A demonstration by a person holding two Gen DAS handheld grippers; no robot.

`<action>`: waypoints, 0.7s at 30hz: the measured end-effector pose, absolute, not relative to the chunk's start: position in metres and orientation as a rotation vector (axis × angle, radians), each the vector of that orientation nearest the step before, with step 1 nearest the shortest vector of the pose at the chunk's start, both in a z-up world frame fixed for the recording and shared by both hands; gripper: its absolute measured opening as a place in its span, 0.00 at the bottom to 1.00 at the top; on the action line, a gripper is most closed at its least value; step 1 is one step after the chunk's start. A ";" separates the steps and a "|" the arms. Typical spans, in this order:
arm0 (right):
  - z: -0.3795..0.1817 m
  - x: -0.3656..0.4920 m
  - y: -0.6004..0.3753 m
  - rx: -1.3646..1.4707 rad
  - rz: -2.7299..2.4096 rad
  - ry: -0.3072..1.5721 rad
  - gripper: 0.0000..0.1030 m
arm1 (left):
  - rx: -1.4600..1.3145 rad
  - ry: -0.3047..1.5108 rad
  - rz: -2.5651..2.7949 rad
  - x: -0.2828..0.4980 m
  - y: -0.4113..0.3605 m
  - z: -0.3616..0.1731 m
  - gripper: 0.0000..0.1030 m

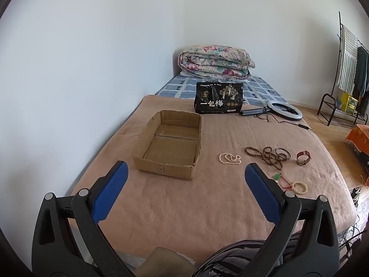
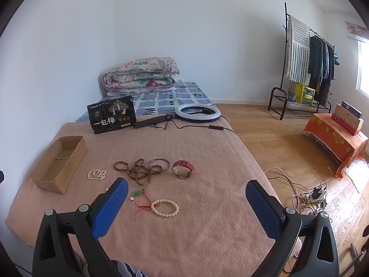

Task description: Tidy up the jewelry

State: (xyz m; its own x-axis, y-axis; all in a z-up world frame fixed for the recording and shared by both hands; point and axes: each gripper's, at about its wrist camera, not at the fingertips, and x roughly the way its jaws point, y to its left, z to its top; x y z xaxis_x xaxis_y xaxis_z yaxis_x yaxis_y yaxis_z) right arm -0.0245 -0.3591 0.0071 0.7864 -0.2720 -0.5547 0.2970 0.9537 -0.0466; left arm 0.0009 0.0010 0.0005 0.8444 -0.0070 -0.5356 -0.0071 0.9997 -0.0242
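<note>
Jewelry loose on blanket (image 2: 207, 143), right of box (image 2: 58, 161): beads (image 2: 136, 172) floppy, slippery, pinch strand; watch (image 2: 183, 168) stiffer, grab strap. Left gripper (image 1: 185, 173), right gripper (image 2: 186, 190) wide, nothing held.

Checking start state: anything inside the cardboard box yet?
No jewelry inside the cardboard box; only its bare bottom flaps show. The near inner corners are hidden by the front wall. The pearl necklace and the rest still lie on the blanket.
</note>
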 end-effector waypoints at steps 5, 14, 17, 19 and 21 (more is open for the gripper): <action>0.006 -0.025 -0.357 0.041 -0.304 0.587 1.00 | -0.025 0.565 -0.001 0.000 0.001 0.004 1.00; 0.006 -0.024 -0.353 0.030 -0.308 0.581 1.00 | -0.033 0.563 -0.002 0.000 0.004 0.007 1.00; 0.005 -0.025 -0.352 0.025 -0.309 0.579 1.00 | -0.032 0.564 -0.003 0.000 0.004 0.008 1.00; 0.006 -0.025 -0.352 0.026 -0.309 0.579 1.00 | -0.034 0.564 -0.001 0.000 0.004 0.007 1.00; 0.006 -0.025 -0.351 0.026 -0.308 0.579 1.00 | -0.038 0.564 -0.002 0.000 0.005 0.008 1.00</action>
State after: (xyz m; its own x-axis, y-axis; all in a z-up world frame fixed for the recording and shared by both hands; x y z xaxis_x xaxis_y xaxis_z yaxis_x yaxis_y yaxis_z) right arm -0.0251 -0.3515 0.0056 0.7925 -0.2791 -0.5423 0.2937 0.9539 -0.0617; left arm -0.0001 0.0050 0.0079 0.8454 -0.0124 -0.5340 -0.0084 0.9993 -0.0365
